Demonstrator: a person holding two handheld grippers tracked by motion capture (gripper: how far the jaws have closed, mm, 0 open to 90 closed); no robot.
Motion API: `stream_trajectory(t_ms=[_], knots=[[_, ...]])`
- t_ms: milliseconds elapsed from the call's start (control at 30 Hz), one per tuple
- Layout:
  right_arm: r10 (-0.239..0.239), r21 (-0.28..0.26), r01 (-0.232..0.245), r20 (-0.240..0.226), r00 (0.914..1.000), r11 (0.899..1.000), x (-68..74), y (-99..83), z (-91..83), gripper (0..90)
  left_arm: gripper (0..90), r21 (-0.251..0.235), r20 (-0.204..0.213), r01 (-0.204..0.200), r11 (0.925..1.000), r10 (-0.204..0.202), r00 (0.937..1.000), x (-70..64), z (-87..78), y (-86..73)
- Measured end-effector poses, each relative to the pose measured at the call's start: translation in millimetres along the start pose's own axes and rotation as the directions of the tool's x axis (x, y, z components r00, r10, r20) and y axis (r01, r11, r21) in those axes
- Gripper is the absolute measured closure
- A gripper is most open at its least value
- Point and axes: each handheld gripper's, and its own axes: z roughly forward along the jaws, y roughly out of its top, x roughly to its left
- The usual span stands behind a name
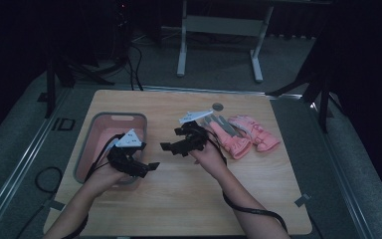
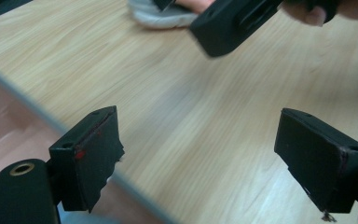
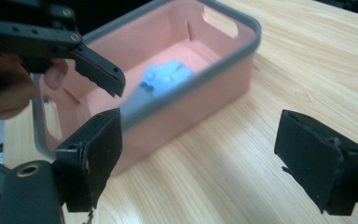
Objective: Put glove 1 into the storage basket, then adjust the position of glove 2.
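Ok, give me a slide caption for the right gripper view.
Open right gripper faces a pink bin on the wooden table.

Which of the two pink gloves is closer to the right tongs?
The left glove, right beside the right tongs and the hand holding them; the other glove lies farther right.

High view dim, dark surround beyond the wooden table [image 1: 189, 194]; both gripper views brighter, evenly lit, motion-blurred past the jaws, jaws themselves sharp.

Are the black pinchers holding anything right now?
No. The left gripper and the right gripper are both open over the bare table, with nothing between their jaws.
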Motion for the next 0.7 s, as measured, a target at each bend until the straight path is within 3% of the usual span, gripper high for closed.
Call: stream_trajectory(t_ms=[267,400,467,533,700], knots=[[0.069,-0.035,-0.068,0.013,0.9975,0.997,-15.4,-20.1,-23.2,11.3,14.6,-0.053,0.051,0.006,0.9986,-0.003,0.9987,-19.2,23.3,4.2],[0.061,-0.019,-0.060,0.043,0.9972,0.998,-24.3,-31.2,-31.9,14.8,14.5,-0.080,0.048,-0.002,0.9968,0.006,0.9988,-29.0,36.0,3.6],[0.029,-0.023,-0.027,0.077,0.9966,0.999,-28.1,-36.2,-38.4,24.6,14.5,-0.095,0.052,0.000,0.9955,0.005,0.9986,-33.8,41.5,3.4],[0.046,-0.028,-0.044,0.078,0.9959,0.999,-34.2,-40.9,-46.1,38.4,14.5,-0.109,0.051,-0.006,0.9940,0.011,0.9986,-39.3,46.6,3.3],[-0.007,-0.002,0.008,0.139,0.9902,1.000,-47.9,-52.3,-62.8,48.0,14.5,-0.119,0.077,-0.002,0.9929,0.012,0.9970,-52.0,56.5,3.7]])
